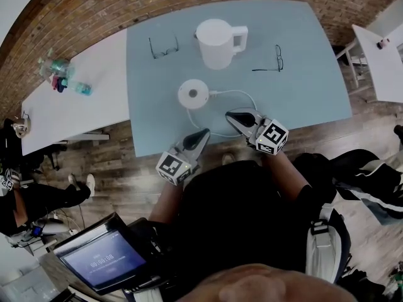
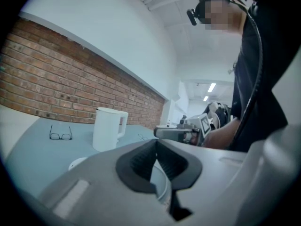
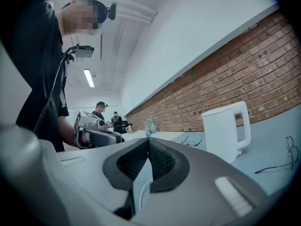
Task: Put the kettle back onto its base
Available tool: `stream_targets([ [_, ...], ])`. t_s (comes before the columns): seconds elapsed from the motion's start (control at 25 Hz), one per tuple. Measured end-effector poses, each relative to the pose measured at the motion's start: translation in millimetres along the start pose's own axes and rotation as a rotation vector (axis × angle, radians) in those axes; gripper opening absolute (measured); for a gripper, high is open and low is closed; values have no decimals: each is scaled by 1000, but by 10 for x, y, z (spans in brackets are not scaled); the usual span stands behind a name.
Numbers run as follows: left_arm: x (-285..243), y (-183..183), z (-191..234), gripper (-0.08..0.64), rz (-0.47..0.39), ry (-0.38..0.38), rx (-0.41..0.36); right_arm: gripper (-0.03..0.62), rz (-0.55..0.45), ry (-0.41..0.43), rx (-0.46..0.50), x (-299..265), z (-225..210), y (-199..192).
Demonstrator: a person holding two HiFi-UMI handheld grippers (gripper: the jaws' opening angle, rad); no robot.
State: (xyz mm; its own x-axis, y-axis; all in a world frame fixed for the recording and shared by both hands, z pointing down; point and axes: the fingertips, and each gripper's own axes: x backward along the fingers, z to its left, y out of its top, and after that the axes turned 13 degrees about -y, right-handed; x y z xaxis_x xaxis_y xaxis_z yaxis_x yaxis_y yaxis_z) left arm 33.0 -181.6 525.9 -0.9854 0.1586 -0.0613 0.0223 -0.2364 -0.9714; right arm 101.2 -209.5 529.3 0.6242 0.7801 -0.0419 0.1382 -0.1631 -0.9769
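The left gripper (image 1: 200,136) and right gripper (image 1: 234,115), jaws pressed together and empty, hover at the worktop's (image 1: 302,74) edge. Ahead of the jaws sits the base (image 1: 193,94); the kettle (image 1: 217,43) stands beyond it, apart.

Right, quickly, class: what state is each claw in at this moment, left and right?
Left claw: closed, holding nothing.
Right claw: closed, holding nothing.
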Motion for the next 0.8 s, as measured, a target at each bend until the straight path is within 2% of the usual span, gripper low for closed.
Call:
stream_targets([
  [0.44,-292,34,233,2,9,-4,-10,3,18,1,32,-63,-313,-6],
  [0.8,-385,36,321,2,11,3,0,3,24,1,9,-122,-470,-4],
])
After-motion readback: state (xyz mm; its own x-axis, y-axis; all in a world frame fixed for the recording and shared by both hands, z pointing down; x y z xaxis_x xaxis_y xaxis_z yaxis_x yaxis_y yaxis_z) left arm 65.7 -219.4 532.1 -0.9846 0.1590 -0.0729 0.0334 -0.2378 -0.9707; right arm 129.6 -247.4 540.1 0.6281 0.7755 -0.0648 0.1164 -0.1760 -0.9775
